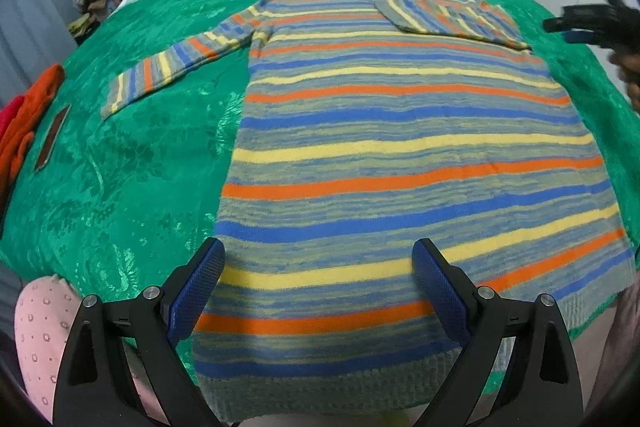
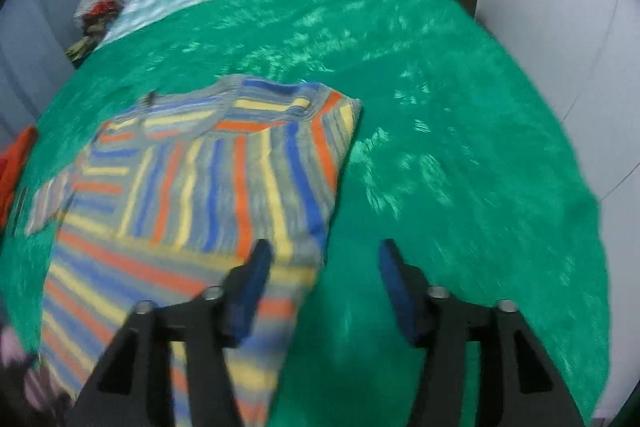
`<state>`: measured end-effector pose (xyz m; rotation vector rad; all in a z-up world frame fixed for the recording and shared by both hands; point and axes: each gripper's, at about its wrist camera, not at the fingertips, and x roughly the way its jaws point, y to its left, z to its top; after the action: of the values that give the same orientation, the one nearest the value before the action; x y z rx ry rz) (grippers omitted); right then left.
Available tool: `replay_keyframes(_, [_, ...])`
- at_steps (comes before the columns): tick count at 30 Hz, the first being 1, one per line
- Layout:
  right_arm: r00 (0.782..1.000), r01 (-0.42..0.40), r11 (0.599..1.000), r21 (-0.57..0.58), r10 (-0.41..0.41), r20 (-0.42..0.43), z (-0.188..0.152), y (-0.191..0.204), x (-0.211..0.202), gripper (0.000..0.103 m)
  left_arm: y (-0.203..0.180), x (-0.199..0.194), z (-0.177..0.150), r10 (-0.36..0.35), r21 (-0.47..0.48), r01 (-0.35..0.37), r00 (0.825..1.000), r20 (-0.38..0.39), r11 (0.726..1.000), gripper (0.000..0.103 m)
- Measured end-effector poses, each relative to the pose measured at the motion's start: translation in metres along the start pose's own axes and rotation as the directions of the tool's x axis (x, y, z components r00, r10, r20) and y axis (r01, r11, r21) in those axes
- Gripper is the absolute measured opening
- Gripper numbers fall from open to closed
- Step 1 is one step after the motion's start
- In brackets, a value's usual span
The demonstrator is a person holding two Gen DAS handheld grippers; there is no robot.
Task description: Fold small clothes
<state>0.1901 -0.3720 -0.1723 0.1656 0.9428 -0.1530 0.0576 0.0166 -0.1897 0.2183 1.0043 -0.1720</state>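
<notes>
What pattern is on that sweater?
Stripes of orange, yellow, blue and grey on the sweater; clearest in the left wrist view.

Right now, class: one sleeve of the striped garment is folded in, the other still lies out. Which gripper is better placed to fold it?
Left. The left gripper hangs open over the hem on the outstretched sleeve's side; the right gripper is beside the folded sleeve.
</notes>
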Motion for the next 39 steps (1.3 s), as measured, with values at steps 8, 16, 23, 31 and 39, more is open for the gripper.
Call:
replay_keyframes(8, [0.984,0.078,0.996,0.035,-0.083,0.155,-0.123,0.039,-0.105,0.089,-0.003,-0.004,-0.004,-0.039,-0.003,0.039,0.999,0.0,0.999,0.096])
replay_keyframes(16, [0.976,0.104,0.995,-0.009,-0.101,0.193,-0.182,0.101,-0.129,0.095,0.005,-0.007,-0.006,-0.069,-0.048,0.07,0.998,0.013,0.996,0.096])
replay_keyframes(23, [0.964,0.129,0.986,-0.104,-0.1,0.248,-0.194,0.131,-0.141,0.095,0.017,-0.02,-0.008,-0.066,-0.099,0.075,0.994,0.089,0.992,0.096])
replay_keyframes(31, [0.965,0.122,0.981,-0.151,-0.082,0.248,-0.2,0.142,-0.141,0.095,0.027,-0.025,-0.008,-0.064,-0.139,0.079,0.992,0.113,0.987,0.096])
replay_keyframes(39, [0.97,0.104,0.98,-0.167,-0.062,0.236,-0.203,0.146,-0.14,0.095,0.026,-0.028,-0.009,-0.051,-0.132,0.068,0.991,0.126,0.989,0.096])
